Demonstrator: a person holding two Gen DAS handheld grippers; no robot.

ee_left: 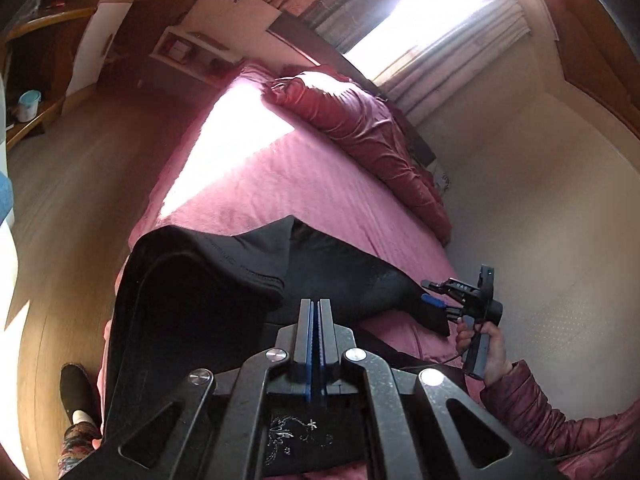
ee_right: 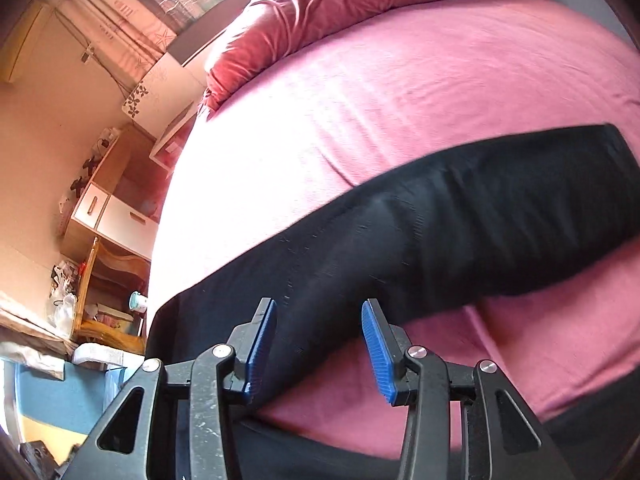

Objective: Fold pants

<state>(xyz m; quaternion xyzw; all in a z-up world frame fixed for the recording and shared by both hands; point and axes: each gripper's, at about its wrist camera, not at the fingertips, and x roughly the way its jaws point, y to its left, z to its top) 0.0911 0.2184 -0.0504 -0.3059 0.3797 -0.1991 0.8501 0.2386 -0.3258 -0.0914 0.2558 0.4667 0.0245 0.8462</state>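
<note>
Left claw (ee_left: 315, 308): closed, its blue pads pressed flat together with no cloth seen between them; it hangs above the near end of the pants.
Embroidered patch (ee_left: 288, 436): pale floral stitching on black cloth, directly under the left claw's frame.
Black pants (ee_left: 192, 280): spread on the bed just ahead of and below the left claw; the waist end is bunched and folded over to the claw's left, and one leg runs away to its right.
Right claw (ee_right: 319, 344): its jaws stand partly apart, blue pads facing each other, nothing pinched; the pant leg (ee_right: 440, 232) lies beneath and ahead of it, passing under the gap and stretching away to its right.
Right claw from the left view (ee_left: 436, 292): right of the left claw, at the tip of the pant leg; whether a pad touches the cloth cannot be told.
Right hand (ee_left: 486, 350): wrapped around the claw's handle, with a quilted maroon sleeve (ee_left: 552, 420) behind it.
Foot (ee_left: 76, 388): in a dark slipper on the wood floor (ee_left: 68, 200), left of and below the left claw.
Bed (ee_right: 360, 100): pink sheet under the pants, reaching far ahead of both claws.
Red quilt (ee_left: 360, 128): crumpled along the far side of the bed.
Window (ee_left: 420, 12): bright, curtained, beyond the bed.
</note>
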